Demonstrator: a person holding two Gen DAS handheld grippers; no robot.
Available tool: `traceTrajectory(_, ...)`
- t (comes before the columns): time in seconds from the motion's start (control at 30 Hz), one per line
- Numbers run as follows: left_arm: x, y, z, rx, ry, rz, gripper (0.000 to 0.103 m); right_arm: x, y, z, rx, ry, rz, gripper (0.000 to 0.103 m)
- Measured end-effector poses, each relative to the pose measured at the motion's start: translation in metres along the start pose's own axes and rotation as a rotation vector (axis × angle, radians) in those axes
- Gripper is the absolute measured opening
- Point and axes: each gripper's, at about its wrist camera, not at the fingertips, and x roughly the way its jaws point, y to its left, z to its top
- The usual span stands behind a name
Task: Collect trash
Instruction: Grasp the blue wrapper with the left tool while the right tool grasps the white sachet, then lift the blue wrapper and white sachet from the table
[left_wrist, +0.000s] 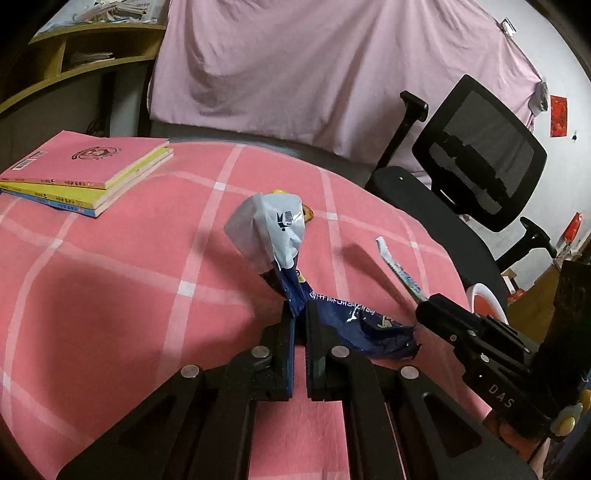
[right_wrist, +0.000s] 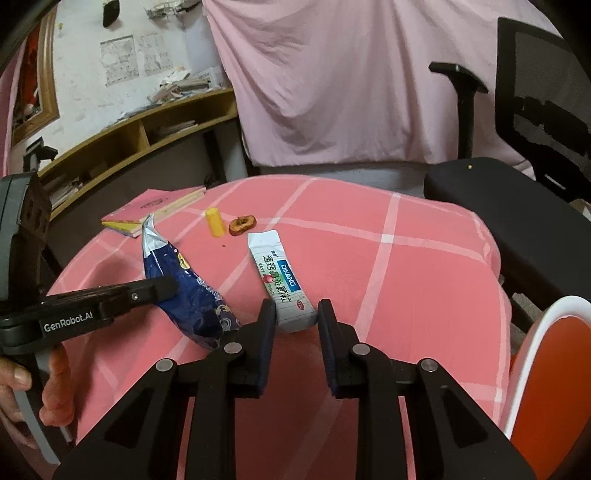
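Nothing has reached the orange bin with the white rim (right_wrist: 546, 373) yet, as far as I can judge; it stands off to the right of my right hand-held gripper (right_wrist: 297, 314), its inside out of sight, so I cannot tell whether anything lies in it. The collecting has only begun on the counter under its pink checked cloth (right_wrist: 406, 277). My left hand-held gripper (left_wrist: 298, 308) is clenched on the crumpled blue and silver snack wrapper (left_wrist: 271, 229), which stands up ahead of its fingertips. My right hand-held gripper has its pads pressed on the near end of the white medicine sachet (right_wrist: 282, 280), the rest reaching away from it across the cloth. Left to pick up, I think, are the small yellow cap (right_wrist: 215, 222) and the dried fruit slice (right_wrist: 242, 224), both lying beyond the sachet. The right wrist view shows those two plainly, and the sachet's printed face; the left wrist view almost hides them behind the wrapper and shows the sachet only edge-on, but it shows the wrapper's pinch close up.
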Motion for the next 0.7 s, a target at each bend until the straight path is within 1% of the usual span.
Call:
traceTrajectory(0.2,-0.019,-0.009,-0.004,0.057,-0.085,0.016,0.002,-0.031,0.006,-0.008,0.018,-0.136,-0.054,0.021)
traceTrajectory(0.43,-0.050,-0.035,-0.020,0.167,-0.234,0.029,0.002,-0.062,0.011,-0.014,0.025,-0.265,-0.105,0.021)
traceTrajectory(0.53,-0.059,-0.046,-0.026,0.198,-0.282,0.025,0.002,-0.078,0.011,-0.019,0.040,-0.343,-0.133,0.021)
traceTrajectory(0.7,-0.065,-0.069,-0.024,0.258,-0.324,-0.006,0.002,-0.102,-0.001,-0.025,0.104,-0.472,-0.178,0.021)
